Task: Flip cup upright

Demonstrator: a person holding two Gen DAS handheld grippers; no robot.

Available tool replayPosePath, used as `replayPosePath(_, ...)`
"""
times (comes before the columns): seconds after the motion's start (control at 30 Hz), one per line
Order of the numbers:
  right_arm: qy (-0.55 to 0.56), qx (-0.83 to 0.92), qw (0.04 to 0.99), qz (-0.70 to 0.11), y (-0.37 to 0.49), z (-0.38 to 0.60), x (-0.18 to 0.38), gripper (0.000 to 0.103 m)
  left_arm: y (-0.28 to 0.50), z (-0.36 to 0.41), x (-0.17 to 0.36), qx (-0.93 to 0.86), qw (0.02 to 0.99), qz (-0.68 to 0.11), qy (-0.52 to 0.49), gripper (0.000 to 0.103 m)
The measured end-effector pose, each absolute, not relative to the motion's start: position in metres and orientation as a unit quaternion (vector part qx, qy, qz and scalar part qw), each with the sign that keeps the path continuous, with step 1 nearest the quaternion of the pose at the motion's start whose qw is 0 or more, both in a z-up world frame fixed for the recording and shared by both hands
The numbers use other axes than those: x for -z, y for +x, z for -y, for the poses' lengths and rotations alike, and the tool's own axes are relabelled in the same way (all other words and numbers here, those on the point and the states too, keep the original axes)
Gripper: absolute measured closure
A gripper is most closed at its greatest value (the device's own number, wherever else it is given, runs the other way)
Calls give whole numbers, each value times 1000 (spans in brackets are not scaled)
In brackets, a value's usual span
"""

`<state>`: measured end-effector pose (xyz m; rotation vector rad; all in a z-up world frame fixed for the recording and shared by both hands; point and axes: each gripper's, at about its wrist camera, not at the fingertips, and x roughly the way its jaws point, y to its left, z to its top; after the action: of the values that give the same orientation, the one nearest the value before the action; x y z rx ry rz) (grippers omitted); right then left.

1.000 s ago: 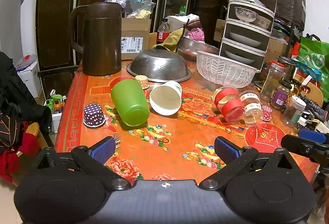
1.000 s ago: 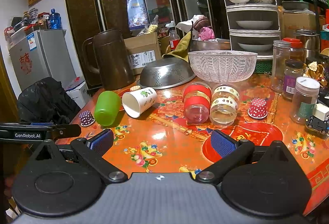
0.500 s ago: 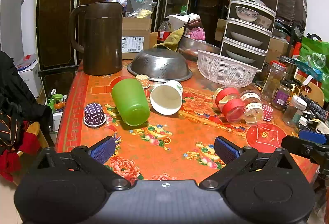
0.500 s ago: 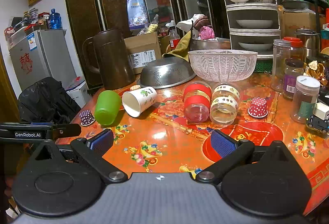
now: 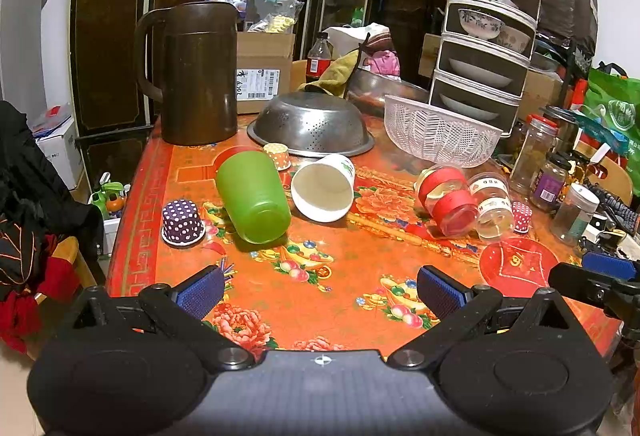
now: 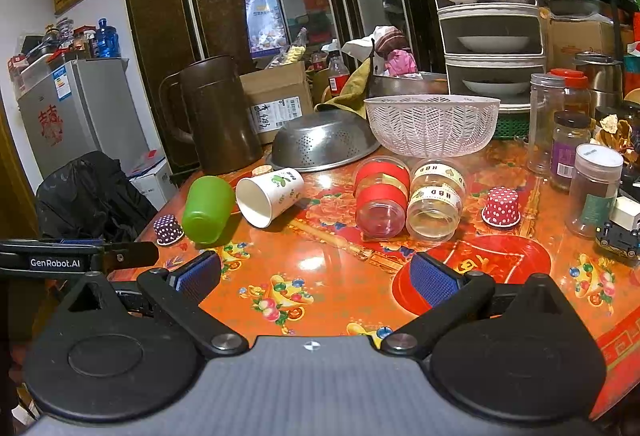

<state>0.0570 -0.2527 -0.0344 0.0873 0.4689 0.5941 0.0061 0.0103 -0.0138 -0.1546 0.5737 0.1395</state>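
Note:
A green plastic cup (image 5: pixel 252 196) lies on its side on the orange patterned table (image 5: pixel 328 276), its base toward me; it also shows in the right wrist view (image 6: pixel 208 210). Beside it a white paper cup (image 5: pixel 324 188) lies on its side with its mouth toward me, also in the right wrist view (image 6: pixel 270 196). My left gripper (image 5: pixel 320 290) is open and empty near the table's front edge, well short of the cups. My right gripper (image 6: pixel 314 274) is open and empty, to the right of the left one.
Two clear tumblers (image 6: pixel 408 202), one red-banded, lie on their sides. Small dotted paper cups (image 5: pixel 182 222) (image 6: pixel 500 212) stand mouth down. A brown jug (image 5: pixel 196 76), steel colander (image 5: pixel 312 124), white basket (image 5: pixel 436 134) and jars (image 6: pixel 592 188) crowd the back and right.
The left wrist view has shifted very slightly; the cups lie as before and both grippers stay open.

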Motion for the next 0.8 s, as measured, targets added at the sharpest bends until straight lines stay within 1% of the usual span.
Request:
replayPosePath(0.23, 45, -290, 928, -231, 57, 253, 35, 1, 8, -11, 12, -70, 954, -283, -73, 0)
replayPosePath(0.37, 44, -291, 927, -232, 58, 256, 34, 1, 28, -25, -4, -63, 954, -283, -76, 0)
replayPosePath(0.5, 54, -297, 926, -227, 58, 263, 34, 1, 86, -59, -17, -79, 931, -341, -101, 0)
replayPosePath(0.67, 76, -308, 921, -226, 60, 276, 39, 1, 152, -84, -4, -115, 893, -421, -113, 1)
replayPosePath(0.7, 79, -309, 921, -226, 60, 278, 40, 1, 161, -87, 1, -120, 886, -433, -117, 2)
replayPosePath(0.73, 82, -310, 920, -226, 60, 281, 41, 1, 169, -89, 6, -126, 878, -445, -122, 7)
replayPosePath(0.8, 89, -312, 918, -228, 62, 287, 43, 1, 180, -88, 14, -133, 870, -461, -117, 8)
